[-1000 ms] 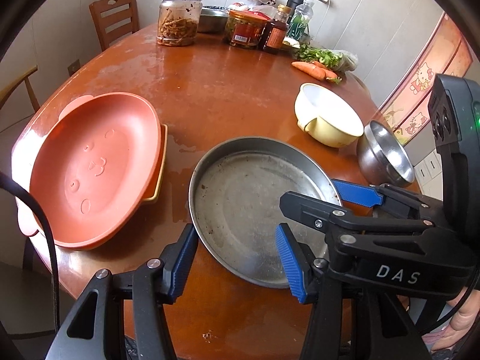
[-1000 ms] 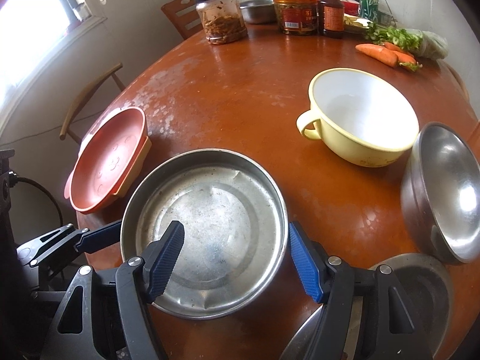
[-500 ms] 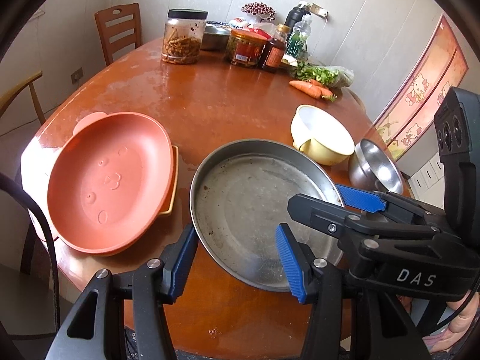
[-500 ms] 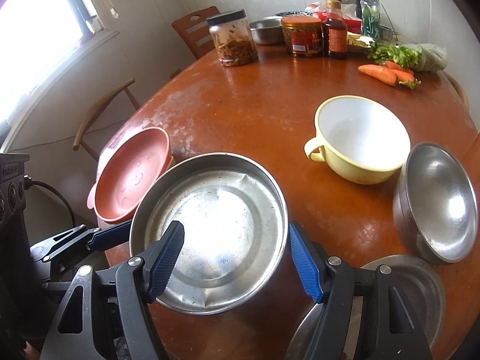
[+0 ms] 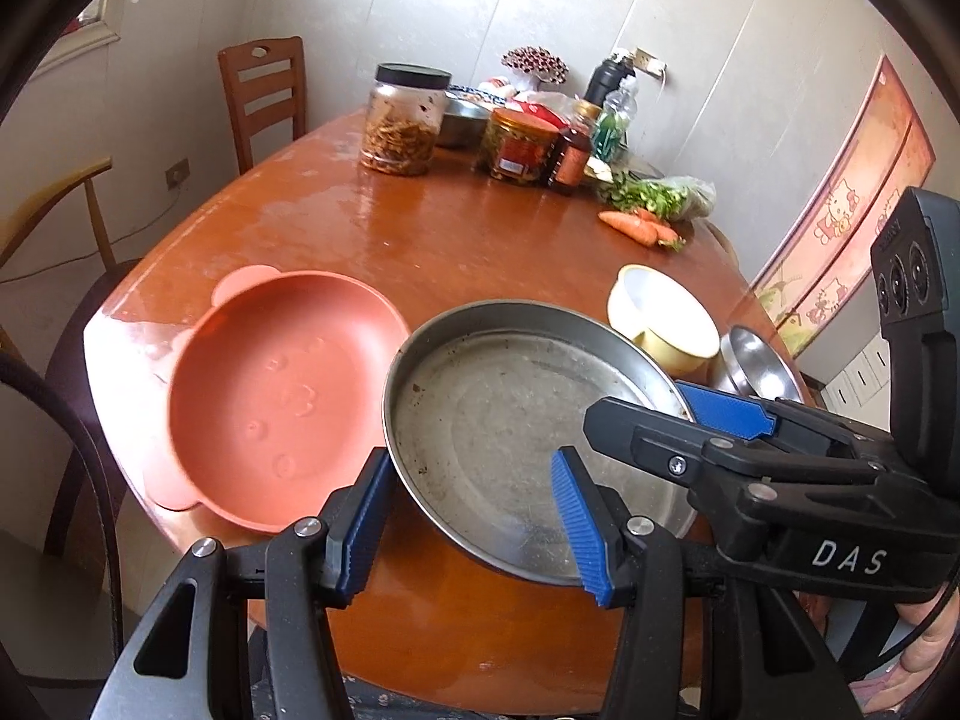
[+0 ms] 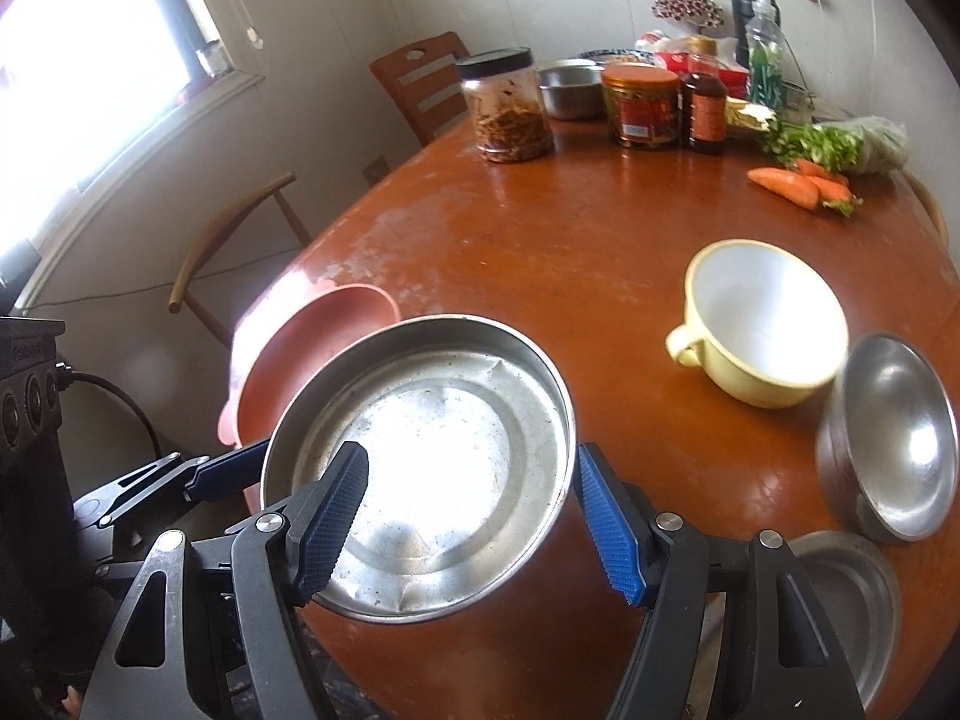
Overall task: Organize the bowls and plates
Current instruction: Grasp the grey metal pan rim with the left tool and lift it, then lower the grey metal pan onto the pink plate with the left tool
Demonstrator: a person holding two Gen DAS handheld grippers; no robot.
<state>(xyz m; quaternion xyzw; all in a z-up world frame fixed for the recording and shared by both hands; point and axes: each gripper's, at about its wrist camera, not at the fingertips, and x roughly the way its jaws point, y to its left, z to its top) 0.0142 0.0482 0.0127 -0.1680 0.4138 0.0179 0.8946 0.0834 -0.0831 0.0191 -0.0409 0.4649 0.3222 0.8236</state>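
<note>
Steel pan [image 5: 516, 414] in both grippers' clamp

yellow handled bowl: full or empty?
Empty. The yellow handled bowl sits upright on the table, and its white interior is bare in the right wrist view.

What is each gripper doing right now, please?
Left gripper: jaws apart astride the steel pan rim; grip cannot be told.
Right gripper: jaws apart astride the pan's rim too; grip cannot be told.
</note>
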